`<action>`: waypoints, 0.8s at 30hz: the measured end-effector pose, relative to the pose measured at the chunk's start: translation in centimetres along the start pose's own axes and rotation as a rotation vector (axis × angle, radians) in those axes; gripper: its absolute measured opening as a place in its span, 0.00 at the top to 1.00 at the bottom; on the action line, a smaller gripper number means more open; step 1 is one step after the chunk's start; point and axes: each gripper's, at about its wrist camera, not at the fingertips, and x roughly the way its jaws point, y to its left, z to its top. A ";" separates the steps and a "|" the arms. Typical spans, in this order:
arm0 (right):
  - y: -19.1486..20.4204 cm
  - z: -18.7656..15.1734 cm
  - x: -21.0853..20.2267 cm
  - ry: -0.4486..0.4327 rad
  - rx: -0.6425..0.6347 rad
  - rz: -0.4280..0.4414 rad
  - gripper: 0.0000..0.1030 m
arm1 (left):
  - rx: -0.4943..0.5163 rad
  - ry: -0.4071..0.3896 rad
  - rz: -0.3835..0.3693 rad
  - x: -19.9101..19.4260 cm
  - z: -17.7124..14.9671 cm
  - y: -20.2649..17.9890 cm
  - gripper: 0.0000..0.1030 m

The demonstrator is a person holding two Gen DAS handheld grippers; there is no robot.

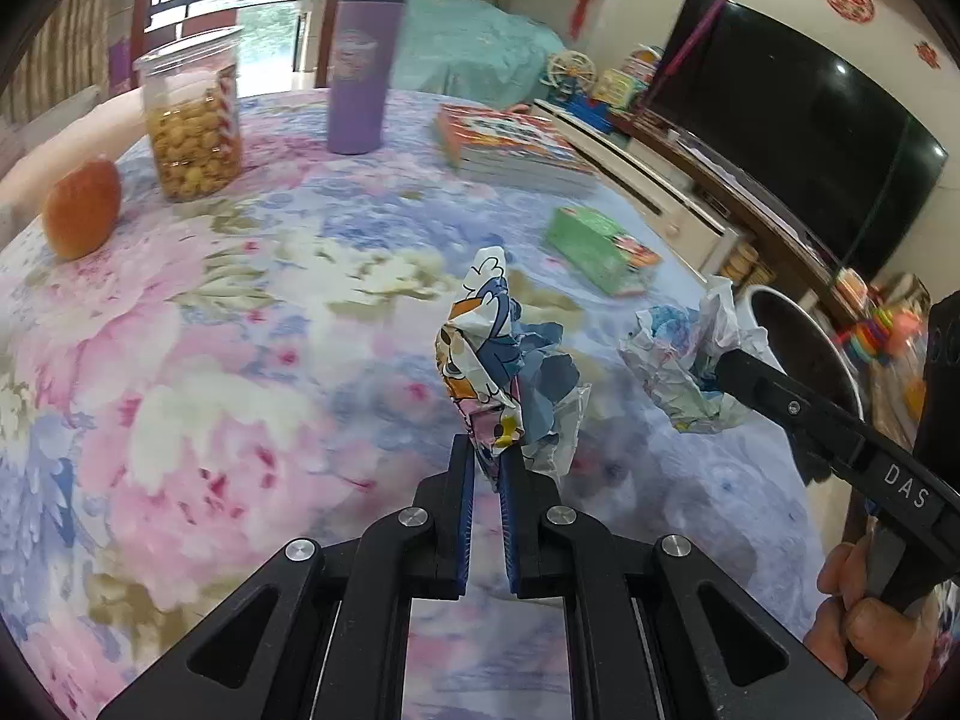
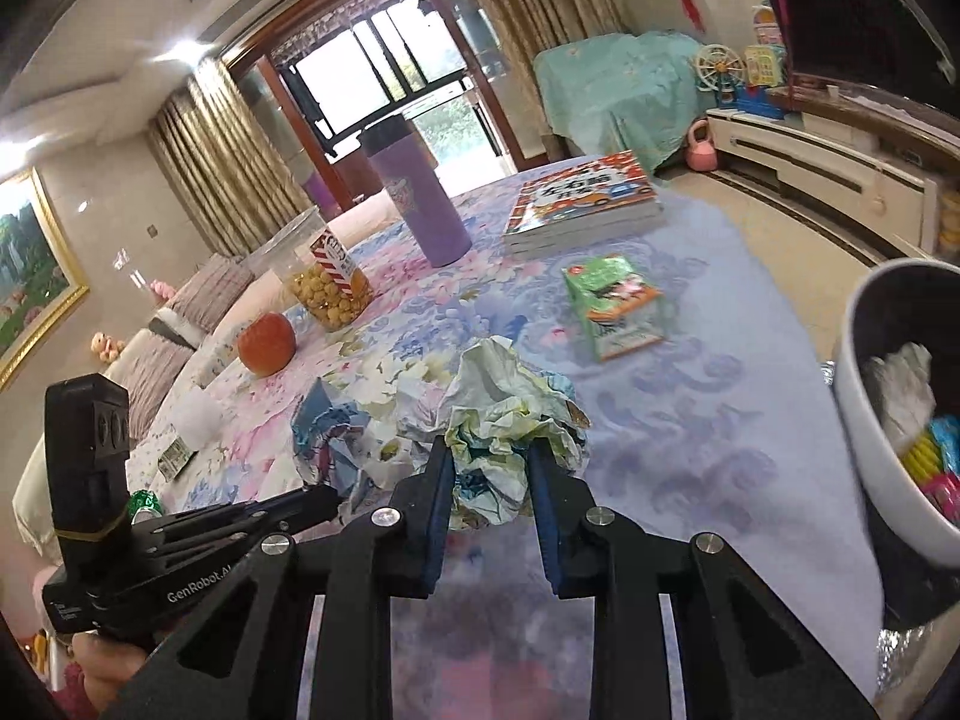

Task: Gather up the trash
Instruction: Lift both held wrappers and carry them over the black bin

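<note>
A: Left gripper (image 1: 487,450) clamped almost fully shut on a crumpled cartoon-printed paper wrapper (image 1: 498,360). Long axis of the wad roughly upright from the pads, tip pointing away from the camera toward the far side of the floral pink-and-blue tablecloth (image 1: 240,300).

B: Right gripper (image 2: 489,468) narrowly parted, pressing from both sides on a crumpled pale green-and-white paper ball (image 2: 510,414). No clear long axis there, just a rounded lump rising past the fingertips. Seen from the left wrist, same ball (image 1: 684,360) at the tip of the black finger (image 1: 780,396), held clear of the cloth.

A: Both wads near each other, above the middle-right of the table. Hand (image 1: 864,618) on the right handle at the frame's lower right.

B: White round bin (image 2: 870,420) just beyond the table's right edge, mouth open, white and coloured scraps already inside. Bare cloth between ball and bin. Green rectangular carton (image 2: 612,306) lying flat further back, stack of colourful books (image 2: 582,204) behind it.

A: Purple tall tumbler (image 1: 360,60), clear plastic jar of yellow snack balls (image 1: 192,120) and round orange fruit (image 1: 81,210) well apart, along the far left.
</note>
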 end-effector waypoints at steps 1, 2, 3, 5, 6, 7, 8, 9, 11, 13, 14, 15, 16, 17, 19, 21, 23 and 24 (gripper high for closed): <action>-0.2 -0.1 -0.3 -0.005 0.005 -0.003 0.76 | 0.009 0.002 -0.003 0.0 -0.1 -0.5 0.94; -0.4 -0.2 -0.7 -0.009 0.010 -0.006 0.76 | 0.018 0.004 -0.006 0.0 -0.2 -1.0 0.94; -0.7 -0.4 -1.1 -0.014 0.019 -0.007 0.76 | 0.025 0.007 -0.009 0.0 -0.3 -1.4 0.94; -1.2 -0.8 -1.9 -0.023 0.029 -0.012 0.76 | 0.042 0.011 -0.016 0.0 -0.5 -2.3 0.94; -1.4 -0.9 -2.2 -0.026 0.033 -0.014 0.76 | 0.050 0.013 -0.016 0.0 -0.6 -2.7 0.94; -1.7 -1.0 -2.6 -0.031 0.038 -0.017 0.76 | 0.059 0.014 -0.017 0.0 -0.7 -3.0 0.94; -2.0 -1.3 -3.0 -0.036 0.045 -0.019 0.76 | 0.068 0.015 -0.017 -0.1 -0.8 -3.4 0.94; -2.2 -1.4 -3.4 -0.039 0.049 -0.021 0.76 | 0.075 0.016 -0.017 0.0 -0.9 -3.7 0.94; -2.8 -1.7 -4.2 -0.050 0.060 -0.026 0.76 | 0.088 0.018 -0.019 0.0 -1.0 -4.4 0.94; -3.1 -1.9 -4.7 -0.059 0.067 -0.029 0.76 | 0.096 0.020 -0.019 0.0 -1.1 -4.8 0.94; -3.4 -2.0 -5.1 -0.064 0.071 -0.029 0.76 | 0.099 0.021 -0.019 0.1 -1.1 -5.0 0.94; -3.5 -2.1 -5.4 -0.067 0.073 -0.031 0.76 | 0.104 0.022 -0.019 0.1 -1.2 -5.2 0.94; -3.7 -2.1 -5.6 -0.071 0.076 -0.033 0.76 | 0.107 0.024 -0.018 0.1 -1.3 -5.5 0.94; -3.7 -2.2 -5.7 -0.073 0.077 -0.034 0.76 | 0.111 0.025 -0.018 0.1 -1.3 -5.7 0.94; -4.0 -2.3 -6.0 -0.077 0.082 -0.034 0.76 | 0.117 0.027 -0.019 0.0 -1.4 -6.2 0.93; -4.3 -2.3 -6.4 -0.085 0.086 -0.036 0.76 | 0.125 0.027 -0.018 0.1 -1.4 -6.5 0.93; -4.4 -2.4 -6.7 -0.091 0.090 -0.037 0.76 | 0.131 0.028 -0.020 0.1 -1.4 -7.0 0.93; -4.5 -2.4 -6.9 -0.094 0.092 -0.037 0.76 | 0.134 0.029 -0.022 0.1 -1.4 -7.2 0.93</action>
